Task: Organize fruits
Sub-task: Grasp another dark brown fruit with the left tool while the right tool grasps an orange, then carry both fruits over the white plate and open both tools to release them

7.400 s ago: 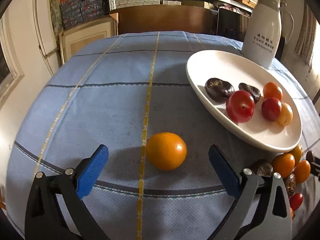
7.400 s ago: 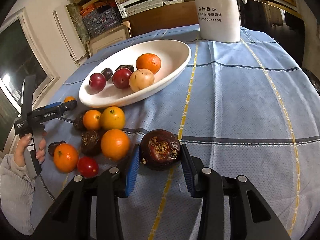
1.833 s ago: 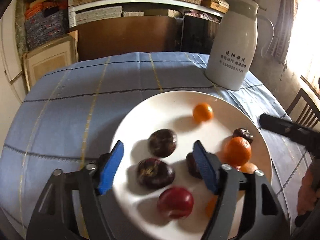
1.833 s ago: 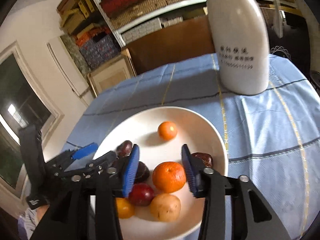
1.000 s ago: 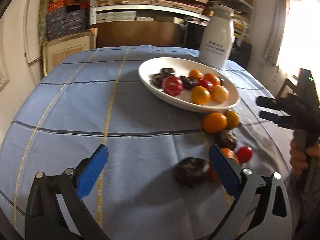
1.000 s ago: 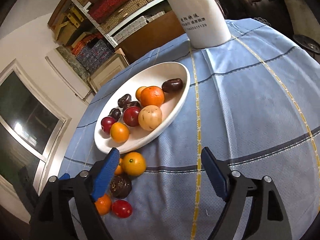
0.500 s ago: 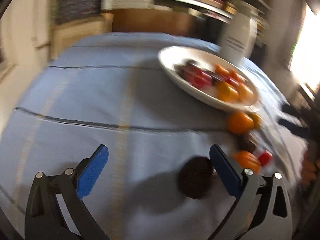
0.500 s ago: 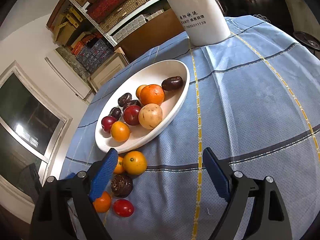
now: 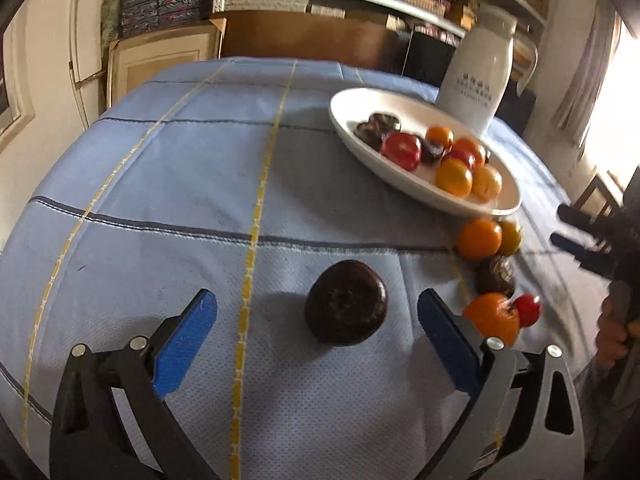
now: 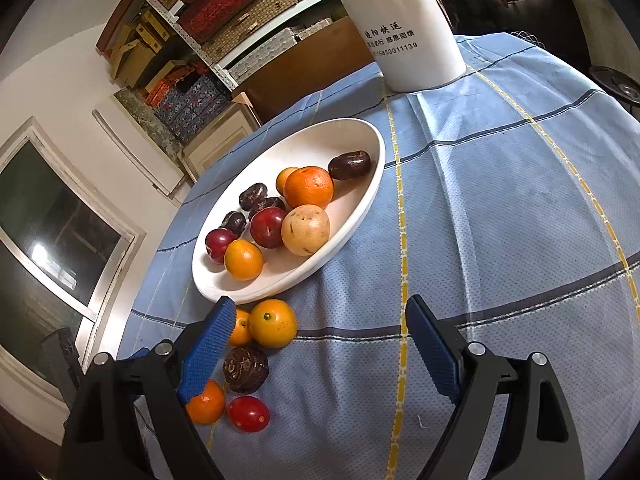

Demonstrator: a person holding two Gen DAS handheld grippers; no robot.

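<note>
A white oval plate (image 9: 352, 104) (image 10: 360, 216) holds several fruits: oranges, red plums, dark fruits and a tan one. A large dark round fruit (image 9: 346, 308) lies on the blue cloth between the fingers of my open left gripper (image 9: 316, 320), untouched. Loose fruits lie by the plate's near end: oranges (image 9: 479, 239) (image 10: 273, 323), a dark fruit (image 10: 245, 369), a red one (image 10: 248, 413). My right gripper (image 10: 320, 344) is open and empty above the cloth, right of these loose fruits. It also shows at the right edge of the left wrist view (image 9: 592, 240).
A tall white jug (image 9: 476, 84) (image 10: 396, 28) stands behind the plate. The round table has a blue cloth (image 9: 180, 184) with yellow and dark stripes. Shelves, boxes and a cabinet stand behind; a window is at the left.
My left gripper has moved closer to the dark round fruit, which now lies centred between its fingers. My right gripper has shifted slightly nearer the plate and loose fruits.
</note>
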